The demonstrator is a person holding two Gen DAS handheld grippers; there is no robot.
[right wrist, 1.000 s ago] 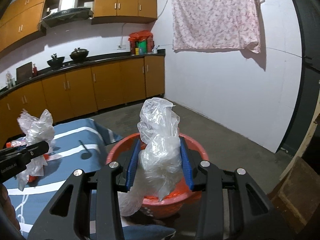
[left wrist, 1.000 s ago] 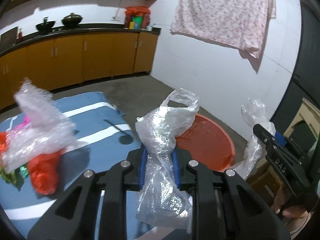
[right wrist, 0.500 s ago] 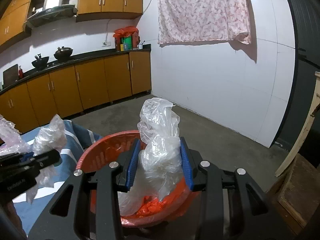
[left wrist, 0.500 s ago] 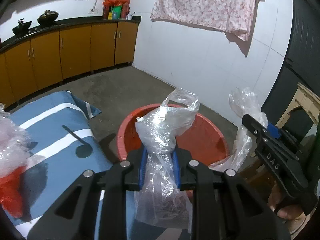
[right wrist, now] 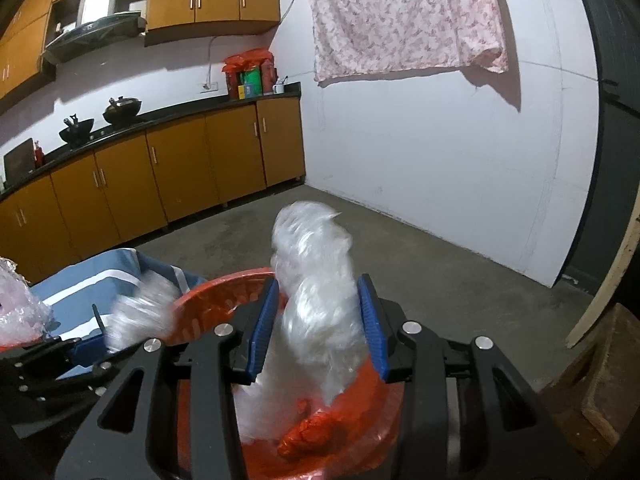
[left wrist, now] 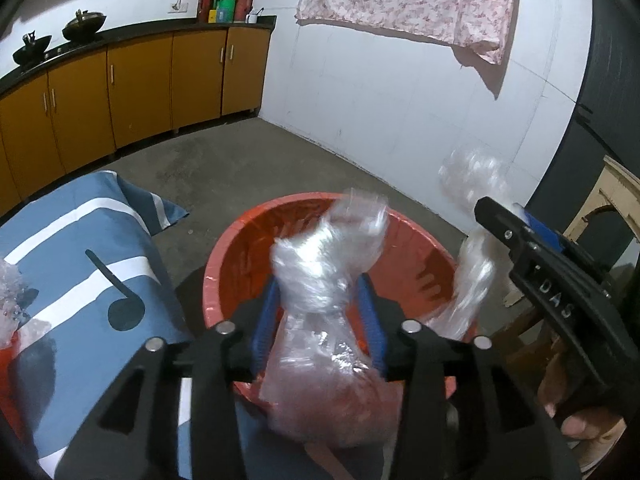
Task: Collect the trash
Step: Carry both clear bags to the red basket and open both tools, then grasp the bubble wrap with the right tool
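A red tub (left wrist: 240,232) stands on the floor below both grippers. My left gripper (left wrist: 318,312) hangs over its near rim, jaws opening. A clear bubble-wrap bag (left wrist: 320,264), blurred, sits loosely between the blue pads, with gaps on both sides. My right gripper (right wrist: 316,312) is over the tub (right wrist: 216,292) too, jaws opening around a blurred clear plastic bag (right wrist: 316,264) that the pads no longer press. In the left wrist view that gripper (left wrist: 504,216) shows at the right with its bag (left wrist: 472,272). A crumpled red bag (right wrist: 312,432) lies in the tub.
A blue striped cloth (left wrist: 80,260) lies left of the tub, with more bubble wrap and red trash (left wrist: 8,292) at its far left. Wooden pieces (right wrist: 600,380) stand at the right. Orange cabinets (right wrist: 180,176) line the back wall. A hand (left wrist: 576,424) holds the right gripper.
Both grippers moved over the red tub and sank toward it. Their jaws, which were shut on the plastic bags, have spread, and both bags now blur as they slip.
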